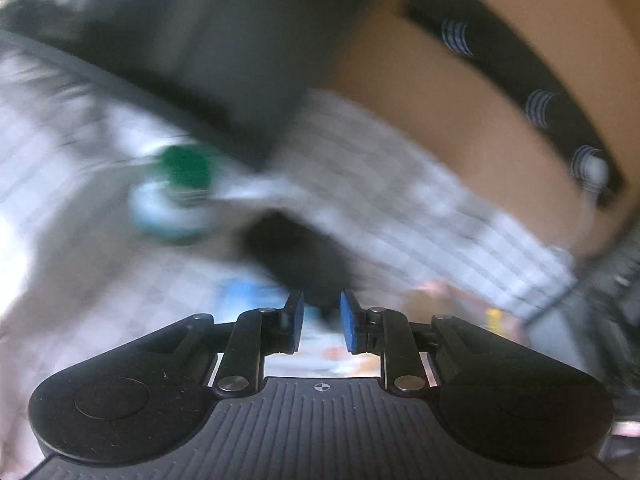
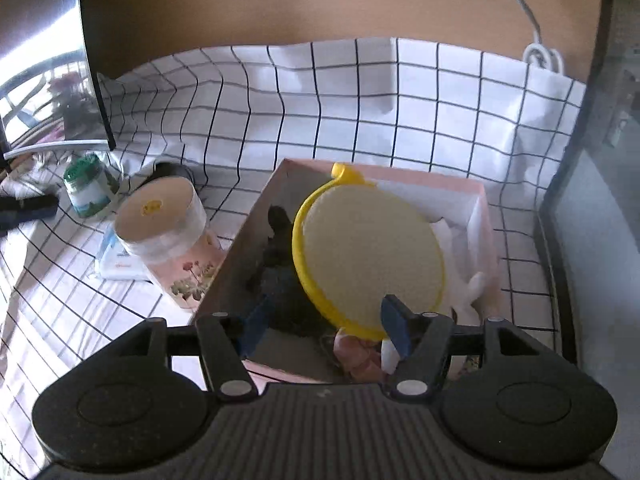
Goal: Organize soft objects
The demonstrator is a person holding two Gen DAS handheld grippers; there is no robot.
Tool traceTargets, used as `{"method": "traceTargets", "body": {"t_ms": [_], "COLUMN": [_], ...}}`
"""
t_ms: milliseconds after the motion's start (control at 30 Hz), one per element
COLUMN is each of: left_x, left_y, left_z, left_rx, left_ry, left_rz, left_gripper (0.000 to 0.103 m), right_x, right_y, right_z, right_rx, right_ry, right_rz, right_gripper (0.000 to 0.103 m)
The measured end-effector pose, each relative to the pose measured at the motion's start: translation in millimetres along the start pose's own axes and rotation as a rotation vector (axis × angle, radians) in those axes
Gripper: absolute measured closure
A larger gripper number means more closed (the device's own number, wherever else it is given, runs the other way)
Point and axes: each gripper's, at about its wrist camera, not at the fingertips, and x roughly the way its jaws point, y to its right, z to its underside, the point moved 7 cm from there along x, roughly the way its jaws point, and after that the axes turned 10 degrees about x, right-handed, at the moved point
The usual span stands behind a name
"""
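My right gripper hangs over the pink box on the checked cloth of the tabletop, jaws spread wide. A round yellow-rimmed sponge pad stands tilted inside the box, its lower rim against my right finger only, not pinched. A dark soft object lies in the box beside it.

My left gripper view is blurred; its jaws stand narrowly apart around the tip of a black soft object, though I cannot tell whether they grip it. A green-capped jar stands beyond.
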Motion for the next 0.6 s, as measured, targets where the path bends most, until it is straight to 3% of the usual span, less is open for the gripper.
{"method": "traceTargets", "body": {"t_ms": [67, 133, 233, 400, 600], "left_x": [-2, 0, 6, 20, 37], "left_y": [-33, -53, -64, -49, -41], "left_z": [8, 17, 27, 29, 27], "left_rx": [-0.032, -0.067, -0.067, 0.059, 0.144], "left_ry": [-0.014, -0.034, -0.061, -0.088, -0.121], "left_rz": [-0.079, -0.106, -0.087, -0.025, -0.024], "left_gripper": [0.081, 0.081, 0.081, 0.081, 0.081], "right_x": [-12, -20, -22, -6, 40], "right_y": [-4, -13, -36, -91, -152], "right_z": [-9, -21, -39, -61, -83], "right_rx": [0.006, 0.012, 0.032, 0.042, 0.025], "right_ry": [0.028, 0.049, 0.027, -0.084, -0.206], "right_rz": [-0.003, -0.001, -0.036, -0.118, -0.099], "right_gripper": [0.033, 0.031, 0.031, 0.031, 0.031]}}
